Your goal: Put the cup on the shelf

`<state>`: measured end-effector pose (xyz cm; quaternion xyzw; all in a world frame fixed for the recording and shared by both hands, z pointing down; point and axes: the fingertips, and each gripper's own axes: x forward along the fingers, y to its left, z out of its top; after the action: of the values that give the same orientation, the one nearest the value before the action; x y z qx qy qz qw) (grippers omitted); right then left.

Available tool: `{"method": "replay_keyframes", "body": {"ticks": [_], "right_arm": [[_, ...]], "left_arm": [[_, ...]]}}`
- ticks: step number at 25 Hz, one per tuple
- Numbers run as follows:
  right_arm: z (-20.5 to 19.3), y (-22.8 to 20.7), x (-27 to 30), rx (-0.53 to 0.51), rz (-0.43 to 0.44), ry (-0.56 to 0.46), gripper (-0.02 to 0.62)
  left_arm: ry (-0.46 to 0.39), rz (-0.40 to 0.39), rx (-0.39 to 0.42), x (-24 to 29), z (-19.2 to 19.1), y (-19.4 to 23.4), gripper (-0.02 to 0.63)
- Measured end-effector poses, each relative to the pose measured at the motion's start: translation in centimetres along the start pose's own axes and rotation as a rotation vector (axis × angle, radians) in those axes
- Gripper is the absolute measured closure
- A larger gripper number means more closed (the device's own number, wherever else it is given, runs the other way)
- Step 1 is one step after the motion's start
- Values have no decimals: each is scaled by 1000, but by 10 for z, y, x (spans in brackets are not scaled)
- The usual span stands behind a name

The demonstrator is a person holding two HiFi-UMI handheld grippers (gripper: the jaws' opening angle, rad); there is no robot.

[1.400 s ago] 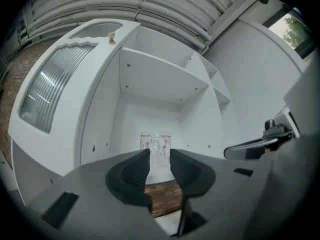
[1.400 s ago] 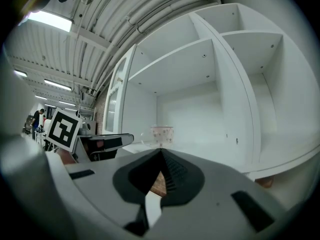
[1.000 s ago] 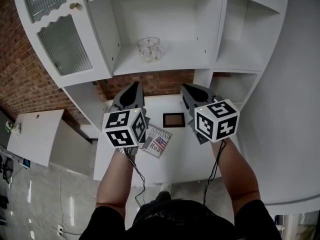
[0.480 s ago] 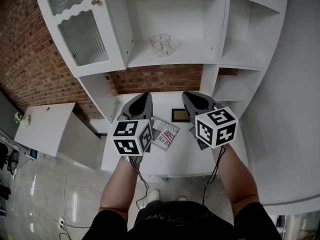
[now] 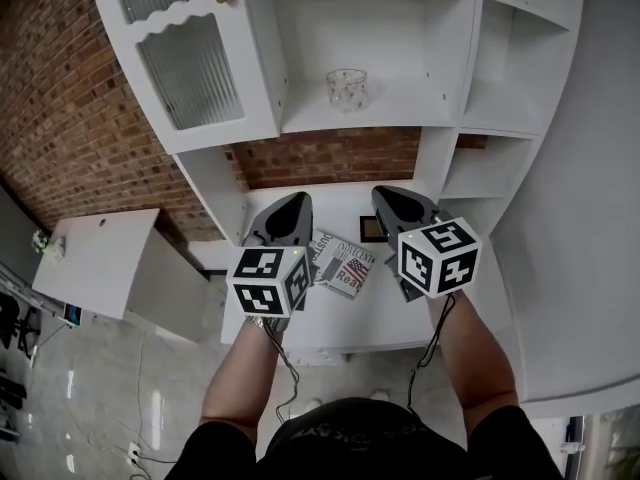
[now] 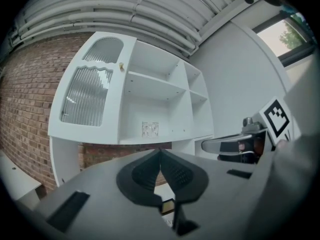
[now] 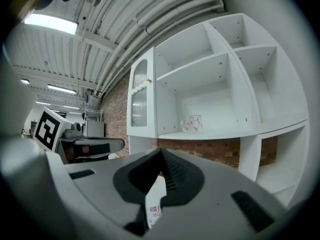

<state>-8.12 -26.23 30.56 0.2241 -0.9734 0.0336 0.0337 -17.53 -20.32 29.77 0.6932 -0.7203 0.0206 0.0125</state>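
Both of our grippers have drawn back from the cabinet over the last second. In the head view the whole unit has slid to the right and a little farther off, so we judge that we are stepping away from it. Meanwhile the cup (image 5: 347, 88) has kept its place on the shelf (image 5: 420, 118), upright, alone and touched by neither tool. To us that means the placing is done and this is the retreat.

Going from the left, the ribbed-glass cabinet door (image 5: 190, 68) stands swung out in front of the brick wall (image 5: 60, 128). Our left gripper (image 5: 299, 200) hangs level over the white table (image 5: 400, 318), its jaws closed tip to tip with nothing between them. Its own view shows the pads meeting, with the cup (image 6: 150, 129) small, above the tips and a shade to their left, well apart from them.

Between the two tools a magazine (image 5: 345, 264) lies flat on the table. A small dark picture frame (image 5: 369, 230) sits just beside it, partly hidden behind the right tool.

Our right gripper (image 5: 388, 196) is likewise pinched together and empty. In its view the cup (image 7: 192, 124) sits above and to the right of the jaw tips, again well apart. In the head view the cup stands beyond both grippers, roughly midway between them.
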Motion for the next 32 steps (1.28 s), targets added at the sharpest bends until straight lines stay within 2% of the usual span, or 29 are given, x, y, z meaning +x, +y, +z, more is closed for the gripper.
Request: {"method": "replay_keyframes", "body": {"ticks": [17, 32], "right_arm": [[-22, 51, -17, 22, -221, 29, 595], [-24, 91, -21, 16, -307, 30, 595]], "left_arm": [[5, -227, -33, -40, -23, 21, 598], [-16, -316, -38, -66, -20, 39, 599]]}}
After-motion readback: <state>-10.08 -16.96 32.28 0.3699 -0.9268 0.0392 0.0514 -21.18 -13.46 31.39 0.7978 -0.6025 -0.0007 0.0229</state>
